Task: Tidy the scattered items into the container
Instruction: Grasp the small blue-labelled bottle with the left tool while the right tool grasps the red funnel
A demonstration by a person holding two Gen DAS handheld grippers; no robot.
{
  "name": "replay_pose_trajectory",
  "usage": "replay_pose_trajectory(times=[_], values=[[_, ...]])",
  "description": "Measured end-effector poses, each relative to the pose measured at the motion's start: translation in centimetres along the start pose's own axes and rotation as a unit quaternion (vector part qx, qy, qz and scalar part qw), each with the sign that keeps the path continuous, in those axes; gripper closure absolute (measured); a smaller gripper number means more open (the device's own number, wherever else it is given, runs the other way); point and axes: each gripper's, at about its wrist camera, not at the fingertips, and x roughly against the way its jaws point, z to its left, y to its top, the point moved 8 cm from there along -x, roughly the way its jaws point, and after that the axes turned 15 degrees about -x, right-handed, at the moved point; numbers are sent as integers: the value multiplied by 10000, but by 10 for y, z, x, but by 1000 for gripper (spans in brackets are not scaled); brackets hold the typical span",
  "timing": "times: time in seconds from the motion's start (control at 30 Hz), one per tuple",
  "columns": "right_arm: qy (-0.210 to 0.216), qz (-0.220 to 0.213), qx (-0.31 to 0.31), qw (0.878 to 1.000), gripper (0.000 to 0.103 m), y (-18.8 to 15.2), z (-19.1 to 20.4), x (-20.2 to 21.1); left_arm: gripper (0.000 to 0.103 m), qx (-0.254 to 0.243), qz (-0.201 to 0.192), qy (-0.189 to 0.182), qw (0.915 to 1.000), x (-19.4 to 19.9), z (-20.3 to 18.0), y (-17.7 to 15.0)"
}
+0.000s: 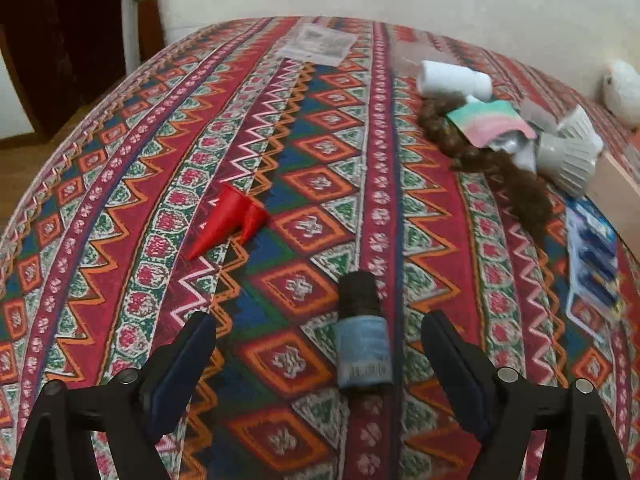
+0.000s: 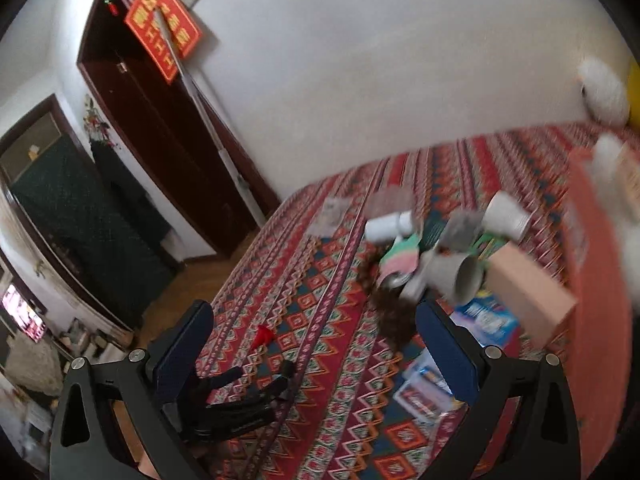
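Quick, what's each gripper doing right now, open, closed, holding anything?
Left gripper: open, empty, its fingers either side of the small bottle lying on the cloth.
Right gripper: open, empty, above the bed.

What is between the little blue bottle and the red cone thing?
Nothing but patterned bedcover. In the left wrist view, the small bottle lies between the open jaws, and the stretch up to the red cone is bare cloth.

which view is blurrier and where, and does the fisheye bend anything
Right wrist view: the blurrier one, motion smear worst along the right edge, over the pink box and the cups; the door frame bows. Left wrist view: mostly sharp, the small bottle between the open left tongs only slightly soft; the patterned cloth bulges into a dome.
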Motion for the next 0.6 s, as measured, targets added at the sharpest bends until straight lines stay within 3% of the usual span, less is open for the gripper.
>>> replay_pose_trajectory(times=[0.13, 0.2, 0.27, 0.43, 0.6], values=[[-182, 161, 40, 9997, 0, -12, -5, -22, 18, -103, 72, 19, 9999, -15, -6, -1], [-242, 150, 15, 9996, 0, -11, -9, -27, 43, -297, 168, 5, 9994, -21, -16, -2], [-295, 133, -22, 9995, 0, -9, -13, -33, 79, -530, 144, 78, 9985, -21, -26, 0], [-377, 303, -45, 9988, 0, -15, -17, -54, 79, -484, 26, 28, 9988, -1, -19, -3], [-145, 970, -101, 9951, 1, -51, 11, -109, 79, 9, -149, 265, 9995, 27, 42, -15]])
